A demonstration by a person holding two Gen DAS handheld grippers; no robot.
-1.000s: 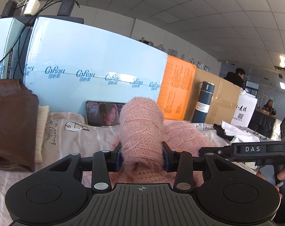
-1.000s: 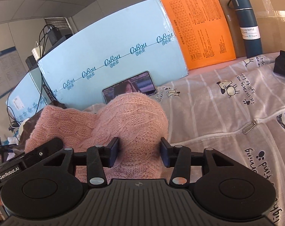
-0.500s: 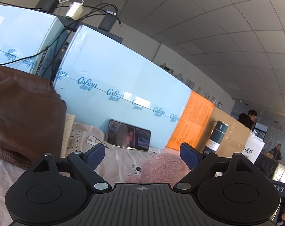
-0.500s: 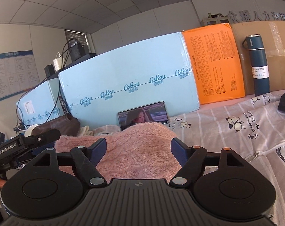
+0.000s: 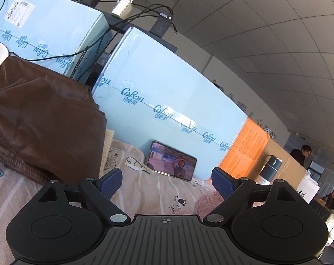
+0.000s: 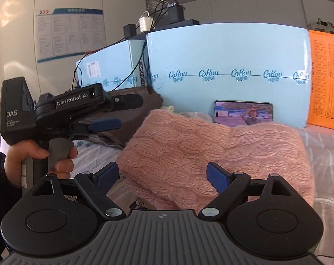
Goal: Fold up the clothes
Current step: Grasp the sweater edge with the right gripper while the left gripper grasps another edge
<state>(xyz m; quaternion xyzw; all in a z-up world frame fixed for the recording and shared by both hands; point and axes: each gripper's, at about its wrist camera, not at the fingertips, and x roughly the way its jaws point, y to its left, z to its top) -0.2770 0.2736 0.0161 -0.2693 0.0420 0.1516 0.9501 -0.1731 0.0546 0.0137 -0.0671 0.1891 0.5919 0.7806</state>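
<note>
"CoRou" blue box (image 6: pixel 228 66), "GenRobot.AI" left gripper (image 6: pixel 114 112)

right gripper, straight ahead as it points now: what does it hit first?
Most likely the pink sweater. The right gripper has its jaws opening, nothing pressed between them, and the folded knit lies directly ahead, in front of the phone. Depth is hard to judge.

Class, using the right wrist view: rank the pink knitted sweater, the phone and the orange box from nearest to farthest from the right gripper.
1. Pink knitted sweater: folded on the bed just ahead of the right gripper.
2. Phone: behind the sweater, leaning on the blue box.
3. Orange box: far right, at the back.
</note>
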